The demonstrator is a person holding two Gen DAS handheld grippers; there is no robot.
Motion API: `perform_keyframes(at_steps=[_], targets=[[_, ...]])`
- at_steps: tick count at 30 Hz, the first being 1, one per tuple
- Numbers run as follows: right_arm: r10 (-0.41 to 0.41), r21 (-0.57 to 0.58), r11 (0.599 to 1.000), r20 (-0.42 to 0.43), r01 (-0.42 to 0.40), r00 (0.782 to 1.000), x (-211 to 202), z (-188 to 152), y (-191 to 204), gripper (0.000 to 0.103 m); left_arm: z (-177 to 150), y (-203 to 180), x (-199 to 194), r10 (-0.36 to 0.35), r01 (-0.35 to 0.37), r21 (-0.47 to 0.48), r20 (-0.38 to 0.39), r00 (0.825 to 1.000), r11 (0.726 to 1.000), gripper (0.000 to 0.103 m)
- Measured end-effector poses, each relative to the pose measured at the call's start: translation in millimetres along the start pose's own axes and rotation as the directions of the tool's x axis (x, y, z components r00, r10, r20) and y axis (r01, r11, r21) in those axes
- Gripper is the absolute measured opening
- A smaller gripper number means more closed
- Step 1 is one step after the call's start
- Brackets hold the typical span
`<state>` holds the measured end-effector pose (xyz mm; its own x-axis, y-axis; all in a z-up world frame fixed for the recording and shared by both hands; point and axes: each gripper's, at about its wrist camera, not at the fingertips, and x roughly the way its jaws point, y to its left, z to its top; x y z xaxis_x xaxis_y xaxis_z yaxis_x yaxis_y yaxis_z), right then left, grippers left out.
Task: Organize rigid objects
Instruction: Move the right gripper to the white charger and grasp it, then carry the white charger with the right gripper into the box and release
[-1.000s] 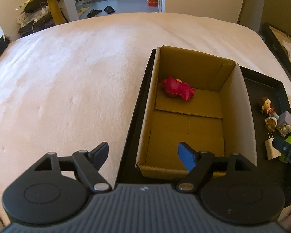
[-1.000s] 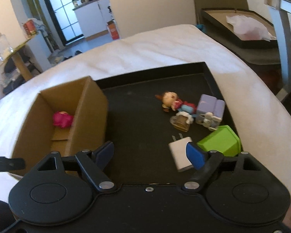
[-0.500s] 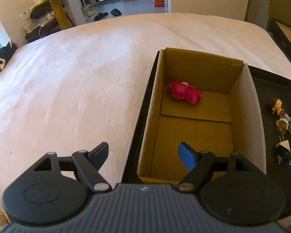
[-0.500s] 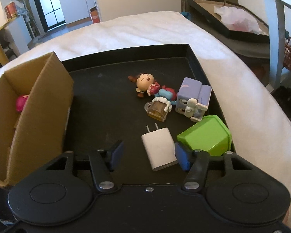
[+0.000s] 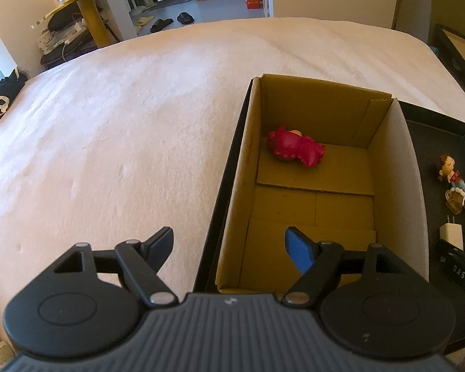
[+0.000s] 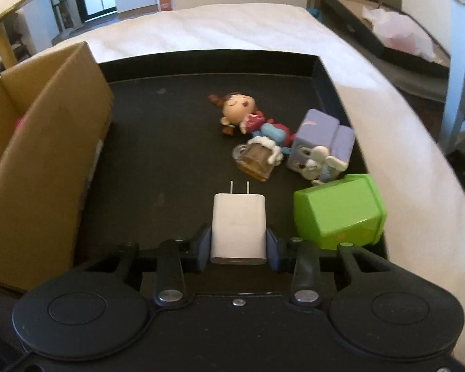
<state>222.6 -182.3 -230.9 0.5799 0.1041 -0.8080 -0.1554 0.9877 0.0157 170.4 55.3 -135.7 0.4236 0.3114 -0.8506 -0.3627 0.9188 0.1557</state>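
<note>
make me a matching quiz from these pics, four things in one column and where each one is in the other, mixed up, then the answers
Things
1. white charger
2. red toy
3. green box
4. doll

Places
A. lying inside the cardboard box
B. on the black tray, right of the charger
C. between the fingers of the right gripper
D. lying on the tray, beyond the small mug

Pairs: 1-C, 2-A, 3-B, 4-D
</note>
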Motion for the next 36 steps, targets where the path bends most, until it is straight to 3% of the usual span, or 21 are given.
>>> perform_keyframes(at_steps=[7, 16, 36], targets=[[0.069, 0.018, 0.997, 0.016, -0.069, 0.997, -17.8, -1.7, 6.9, 0.036, -2.4, 3.5, -4.0, -0.006, 0.006, -0.011, 0.012, 1.000, 1.000, 0.078], [0.135, 0.001, 0.991, 0.087, -0.135, 0.987, -52.9, 20.0, 10.9, 0.036, -2.1, 13.4, -10.2, -0.028, 0.029, -0.040, 0.032, 0.999, 0.999, 0.078], [0.194, -0.089, 0.980, 0.195, -0.180, 0.961, -93.3, 48.1, 36.8, 0.036, -6.2, 25.3, -20.1, -0.137, 0.146, -0.074, 0.118, 0.984, 0.987, 0.074]])
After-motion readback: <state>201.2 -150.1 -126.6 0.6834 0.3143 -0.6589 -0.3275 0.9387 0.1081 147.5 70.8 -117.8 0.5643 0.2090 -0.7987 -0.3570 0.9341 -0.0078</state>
